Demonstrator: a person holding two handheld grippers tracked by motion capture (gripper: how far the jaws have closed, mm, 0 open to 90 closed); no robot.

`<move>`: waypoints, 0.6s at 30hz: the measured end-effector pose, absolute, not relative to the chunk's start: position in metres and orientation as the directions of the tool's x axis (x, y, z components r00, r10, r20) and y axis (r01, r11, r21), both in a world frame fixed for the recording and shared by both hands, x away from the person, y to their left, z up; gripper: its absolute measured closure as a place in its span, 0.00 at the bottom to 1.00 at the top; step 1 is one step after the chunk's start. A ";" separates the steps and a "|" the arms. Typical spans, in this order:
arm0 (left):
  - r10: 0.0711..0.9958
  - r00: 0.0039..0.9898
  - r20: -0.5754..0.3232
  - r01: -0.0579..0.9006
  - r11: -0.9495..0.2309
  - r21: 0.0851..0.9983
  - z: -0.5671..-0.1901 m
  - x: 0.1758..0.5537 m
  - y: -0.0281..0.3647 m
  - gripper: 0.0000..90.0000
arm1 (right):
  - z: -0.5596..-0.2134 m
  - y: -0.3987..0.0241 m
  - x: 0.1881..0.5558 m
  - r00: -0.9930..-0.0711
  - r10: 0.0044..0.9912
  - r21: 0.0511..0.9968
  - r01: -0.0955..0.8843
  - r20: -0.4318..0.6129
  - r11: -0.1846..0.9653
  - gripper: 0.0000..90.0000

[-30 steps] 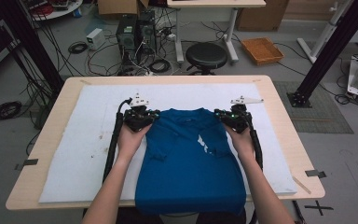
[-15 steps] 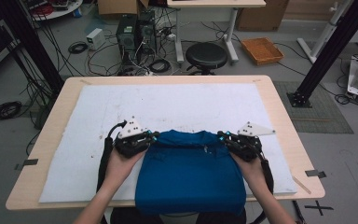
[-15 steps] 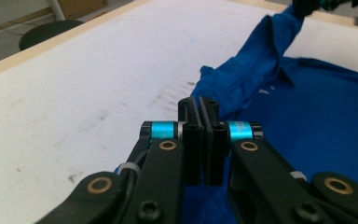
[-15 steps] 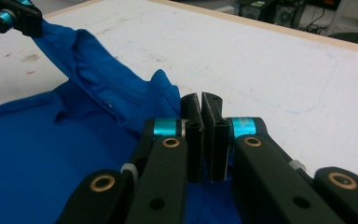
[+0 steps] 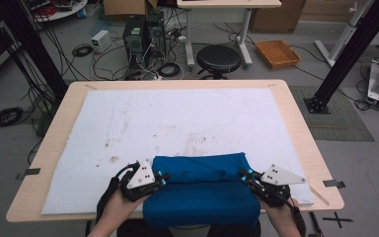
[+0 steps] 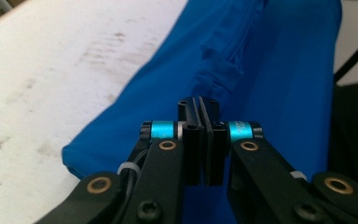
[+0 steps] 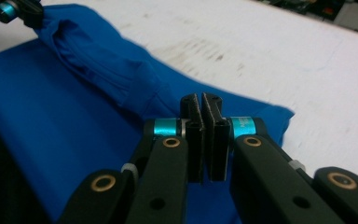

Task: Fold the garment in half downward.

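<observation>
A blue shirt (image 5: 202,197) lies folded at the near edge of the white mat (image 5: 177,118), its far part doubled back into a thick roll. My left gripper (image 5: 164,177) is shut on the roll's left end, and my right gripper (image 5: 246,175) is shut on its right end. In the left gripper view the pads (image 6: 199,105) are pressed together over the blue shirt (image 6: 270,70). The right gripper view has its pads (image 7: 201,102) closed at the shirt's (image 7: 51,126) edge, with the left gripper (image 7: 14,9) at the roll's other end.
The mat covers a wooden table (image 5: 296,123) and carries brown stains in its middle. On the floor behind the table are a black stool (image 5: 219,58), computer towers (image 5: 140,34), cables and an orange tray (image 5: 278,52). A black post (image 5: 340,64) stands at the right.
Both grippers have come toward the person's side of the table, drawing the shirt's far edge back over the rest, so the shirt now lies shorter and doubled.
</observation>
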State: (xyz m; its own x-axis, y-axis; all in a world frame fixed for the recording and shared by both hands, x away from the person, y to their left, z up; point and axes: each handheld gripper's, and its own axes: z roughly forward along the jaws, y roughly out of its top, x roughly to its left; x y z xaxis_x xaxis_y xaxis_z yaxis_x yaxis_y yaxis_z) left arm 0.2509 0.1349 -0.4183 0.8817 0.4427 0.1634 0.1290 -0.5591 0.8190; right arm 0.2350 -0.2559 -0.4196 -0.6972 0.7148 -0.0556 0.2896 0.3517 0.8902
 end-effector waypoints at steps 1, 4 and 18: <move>0.432 0.887 0.165 0.125 -0.568 0.814 -0.420 0.247 0.135 0.98 | -0.422 -0.256 0.231 -0.702 0.710 0.885 0.295 -0.056 0.361 0.98; 0.400 0.901 0.165 0.115 -0.589 0.800 -0.428 0.237 0.134 0.96 | -0.429 -0.256 0.218 -0.705 0.706 0.867 0.302 -0.077 0.396 0.98; 0.539 0.837 0.094 0.229 -0.501 0.835 -0.420 0.248 0.145 0.67 | -0.423 -0.283 0.222 -0.613 0.787 0.888 0.327 -0.060 0.322 0.81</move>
